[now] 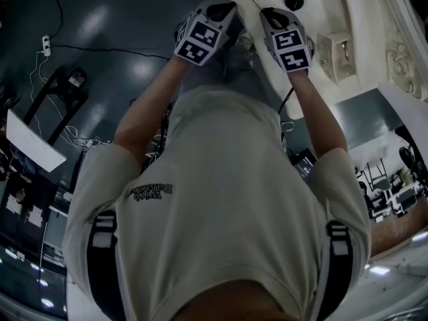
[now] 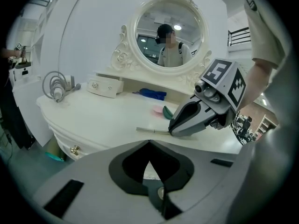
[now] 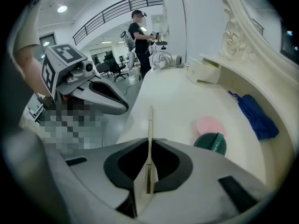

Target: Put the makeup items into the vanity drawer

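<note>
Clamping right gripper (image 3: pixel 149 141) on slim makeup stick (image 3: pixel 150 122), jaws pinched narrow onto it near one end. Pointing the stick straight ahead, low along the white vanity top (image 3: pixel 173 101); not seeing whether it is touching the surface. Holding left gripper (image 2: pixel 148 143) empty, jaw tips meeting, hovering at the vanity's front edge just beside the right one. Leaving pink disc (image 3: pixel 210 125) and dark green round item (image 3: pixel 211 143) sitting touching each other on the top, just right of the stick. Leaving blue pouch (image 3: pixel 254 113) further back by the mirror base. Showing small drawer box (image 2: pixel 105 85) at the back, gold knob (image 2: pixel 74 150) on the vanity front below.
</note>
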{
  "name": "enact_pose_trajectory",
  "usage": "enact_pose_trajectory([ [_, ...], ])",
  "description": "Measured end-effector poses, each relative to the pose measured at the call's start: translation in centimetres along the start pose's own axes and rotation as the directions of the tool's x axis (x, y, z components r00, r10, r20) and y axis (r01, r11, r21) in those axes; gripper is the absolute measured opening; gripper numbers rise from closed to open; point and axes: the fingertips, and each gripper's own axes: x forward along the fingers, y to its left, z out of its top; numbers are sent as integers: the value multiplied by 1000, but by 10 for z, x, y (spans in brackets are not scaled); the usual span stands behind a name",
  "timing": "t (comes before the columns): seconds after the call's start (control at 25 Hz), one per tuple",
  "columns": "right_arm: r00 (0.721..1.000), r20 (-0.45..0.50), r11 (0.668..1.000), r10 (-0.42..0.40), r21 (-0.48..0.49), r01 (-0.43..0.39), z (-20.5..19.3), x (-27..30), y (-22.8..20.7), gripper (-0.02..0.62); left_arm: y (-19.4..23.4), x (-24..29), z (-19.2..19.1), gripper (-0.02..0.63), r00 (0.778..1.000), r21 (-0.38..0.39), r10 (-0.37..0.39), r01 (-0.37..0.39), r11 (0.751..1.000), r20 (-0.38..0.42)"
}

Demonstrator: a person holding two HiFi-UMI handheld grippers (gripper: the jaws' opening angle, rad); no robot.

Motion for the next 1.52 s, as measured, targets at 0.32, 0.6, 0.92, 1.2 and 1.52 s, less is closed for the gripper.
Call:
enact_pose_trajectory([
  [0.32, 995, 93, 1000, -27, 4, 27, 35, -25, -11, 31, 1, -18, 34, 14, 998, 21, 27, -29, 999, 56],
  [0.6, 973, 225, 999, -51, -8, 54, 86, -75, -5, 31, 4, -56, 79, 14, 986, 2, 76, -77, 997, 150],
  [0.92, 915, 400, 996, -57, -35, 77, 143, -150, 17, 31, -7, -113, 133, 14, 956, 58, 111, -131, 990, 271],
  [1.2, 841, 536, 995, -71, -23, 99, 174, -223, 37, 31, -29, -170, 190, 14, 907, 120, 118, -180, 976, 404],
  [1.52, 681, 726, 992, -96, 13, 125, 187, -307, 66, 31, -67, -229, 234, 14, 814, 159, 70, -196, 968, 577],
])
